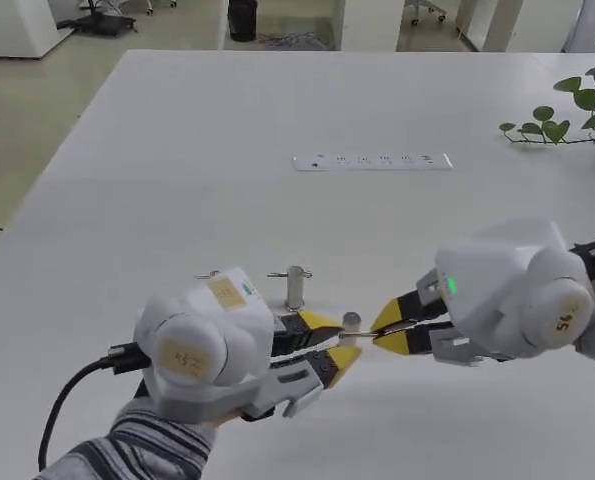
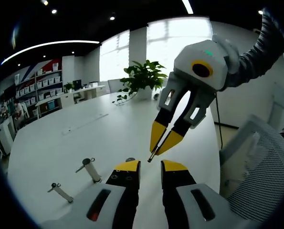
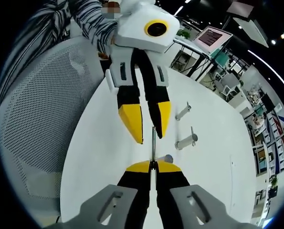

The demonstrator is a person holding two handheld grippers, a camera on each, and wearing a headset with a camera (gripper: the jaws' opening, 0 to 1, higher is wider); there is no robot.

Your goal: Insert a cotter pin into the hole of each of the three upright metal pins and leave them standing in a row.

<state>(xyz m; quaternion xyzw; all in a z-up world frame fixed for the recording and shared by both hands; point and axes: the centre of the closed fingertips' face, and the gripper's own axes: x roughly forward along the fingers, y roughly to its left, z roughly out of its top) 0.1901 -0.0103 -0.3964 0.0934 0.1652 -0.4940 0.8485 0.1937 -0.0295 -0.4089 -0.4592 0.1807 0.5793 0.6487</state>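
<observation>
Across the white worktop [image 1: 277, 120] stand short grey steel posts in a row: two finished pins [image 1: 295, 285] carry wire cotters, and the third metal pin [image 1: 351, 322] stands just beside both tools' tips. The right hand-held gripper [image 3: 152, 166] is clamped on the thin cotter pin [image 3: 152, 143], while the left hand-held gripper [image 2: 150, 167] has its jaws apart. Best, I judge, to steady the post with the left, level the wire with the cross-hole, and push straight.
</observation>
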